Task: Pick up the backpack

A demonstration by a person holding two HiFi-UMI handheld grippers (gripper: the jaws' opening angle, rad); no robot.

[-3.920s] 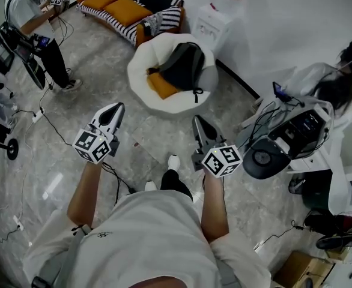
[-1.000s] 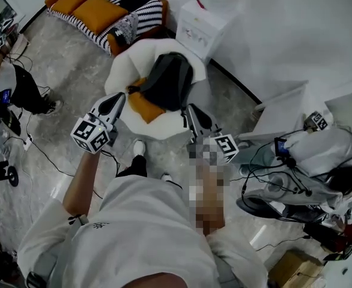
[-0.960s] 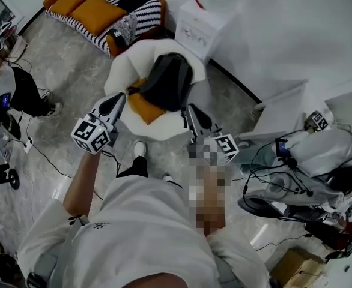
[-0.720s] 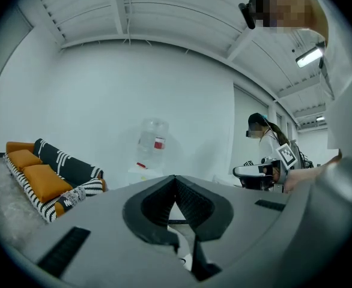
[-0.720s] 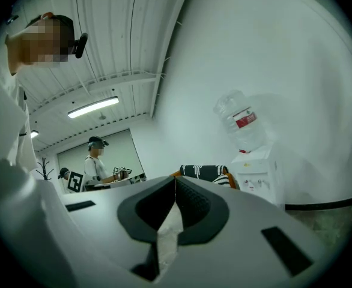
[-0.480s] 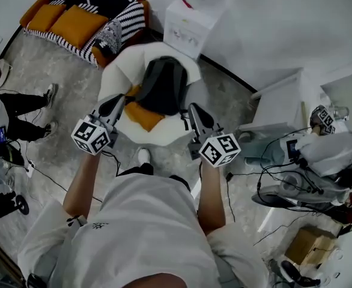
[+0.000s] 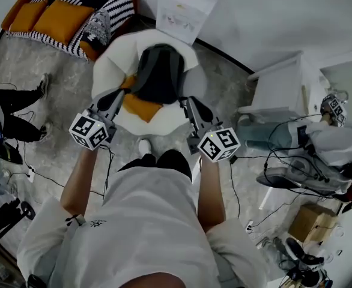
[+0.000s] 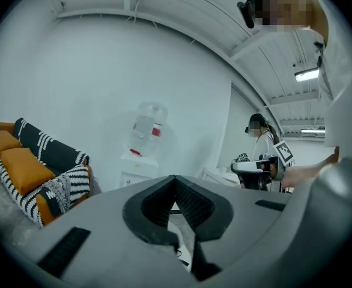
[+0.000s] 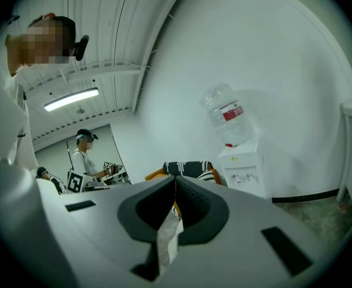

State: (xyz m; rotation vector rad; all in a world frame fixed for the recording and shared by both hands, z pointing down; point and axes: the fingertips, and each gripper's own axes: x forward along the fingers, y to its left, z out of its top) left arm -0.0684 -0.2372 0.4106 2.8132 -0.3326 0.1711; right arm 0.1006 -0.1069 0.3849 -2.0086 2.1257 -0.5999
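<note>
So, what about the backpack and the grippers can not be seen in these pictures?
Backpack handle and straps: head view, too dark and small to tell apart.
Backpack in both gripper views: hidden behind each gripper's own body.
Height of left gripper and right gripper above the chair: head view looks from above, so no telling.
Dispenser top: cut off by the head view's upper edge.

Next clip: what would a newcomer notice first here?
The dark grey backpack sits in a round white armchair at top centre of the head view. The left gripper and right gripper, both shut and empty, point at it from either side. A black-and-white striped sofa with orange cushions stands upper left.
</note>
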